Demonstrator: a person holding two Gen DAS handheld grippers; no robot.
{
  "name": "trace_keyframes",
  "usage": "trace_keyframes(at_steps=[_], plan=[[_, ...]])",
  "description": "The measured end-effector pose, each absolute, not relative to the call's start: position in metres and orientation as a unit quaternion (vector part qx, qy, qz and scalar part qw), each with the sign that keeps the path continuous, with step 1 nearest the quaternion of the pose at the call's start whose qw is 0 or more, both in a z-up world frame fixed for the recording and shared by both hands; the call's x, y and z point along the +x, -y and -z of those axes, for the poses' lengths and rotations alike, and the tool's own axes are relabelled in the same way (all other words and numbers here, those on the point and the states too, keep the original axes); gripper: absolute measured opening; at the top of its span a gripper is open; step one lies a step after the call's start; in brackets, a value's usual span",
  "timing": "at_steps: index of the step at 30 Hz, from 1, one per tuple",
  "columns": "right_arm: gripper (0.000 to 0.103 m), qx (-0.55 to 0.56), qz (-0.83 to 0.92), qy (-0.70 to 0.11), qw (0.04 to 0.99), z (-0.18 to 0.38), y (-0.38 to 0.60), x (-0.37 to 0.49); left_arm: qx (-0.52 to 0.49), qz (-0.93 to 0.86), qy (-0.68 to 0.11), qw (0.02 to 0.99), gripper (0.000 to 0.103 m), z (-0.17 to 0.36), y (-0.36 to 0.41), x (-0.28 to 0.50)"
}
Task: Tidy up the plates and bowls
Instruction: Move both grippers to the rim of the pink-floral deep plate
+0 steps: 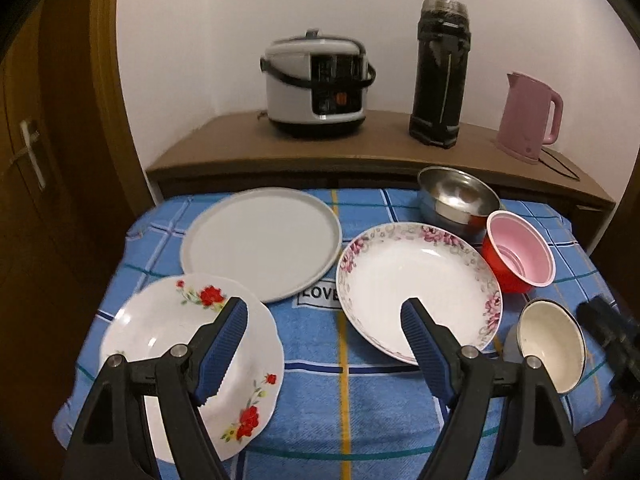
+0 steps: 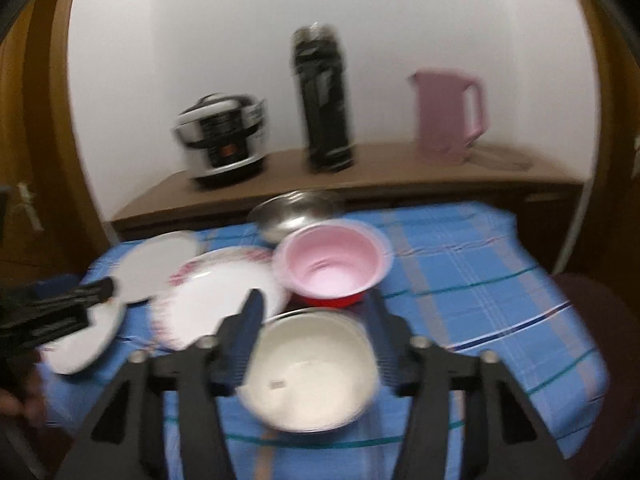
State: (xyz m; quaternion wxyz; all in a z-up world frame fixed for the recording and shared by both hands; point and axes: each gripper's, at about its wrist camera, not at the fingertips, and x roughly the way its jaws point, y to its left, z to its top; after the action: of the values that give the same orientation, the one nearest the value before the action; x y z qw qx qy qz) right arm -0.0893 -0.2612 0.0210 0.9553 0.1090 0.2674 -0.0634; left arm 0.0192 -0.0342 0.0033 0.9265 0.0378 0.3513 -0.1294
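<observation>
On the blue checked tablecloth [image 1: 320, 344] lie a grey flat plate [image 1: 260, 240], a white plate with red roses [image 1: 160, 328], a deep plate with a pink floral rim [image 1: 408, 280], a steel bowl [image 1: 456, 200], a red bowl with pink inside [image 1: 520, 252] and a cream bowl [image 1: 548, 348]. My left gripper [image 1: 324, 316] is open above the cloth between the rose plate and the floral plate. My right gripper [image 2: 316, 308] is open, its fingers standing either side of the cream bowl [image 2: 312, 368], in front of the red bowl [image 2: 332, 260]. The right wrist view is blurred.
Behind the table a brown sideboard [image 1: 360, 152] carries a white rice cooker [image 1: 316, 84], a tall black flask [image 1: 440, 76] and a pink kettle [image 1: 528, 116]. A wooden door [image 1: 40, 160] stands at the left. The other gripper shows at the right edge [image 1: 612, 332].
</observation>
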Motion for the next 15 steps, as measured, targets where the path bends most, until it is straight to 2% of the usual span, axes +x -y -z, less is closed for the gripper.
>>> trace_keyframes(at_steps=[7, 10, 13, 15], plan=[[0.048, 0.186, 0.004, -0.343, 0.921, -0.004, 0.269, -0.047, 0.012, 0.150, -0.391, 0.908, 0.081, 0.015, 0.046, 0.039], [0.043, 0.191, 0.012, -0.363, 0.912, -0.001, 0.277, -0.030, 0.014, 0.146, -0.397, 0.906, 0.081, 0.019, 0.052, 0.047], [0.038, 0.202, -0.012, -0.396, 0.896, 0.004, 0.280, -0.010, 0.010, 0.149, -0.402, 0.903, 0.069, 0.020, 0.055, 0.054], [0.033, 0.209, -0.023, -0.417, 0.884, 0.007, 0.281, 0.002, 0.005, 0.147, -0.412, 0.899, 0.067, 0.023, 0.054, 0.060]])
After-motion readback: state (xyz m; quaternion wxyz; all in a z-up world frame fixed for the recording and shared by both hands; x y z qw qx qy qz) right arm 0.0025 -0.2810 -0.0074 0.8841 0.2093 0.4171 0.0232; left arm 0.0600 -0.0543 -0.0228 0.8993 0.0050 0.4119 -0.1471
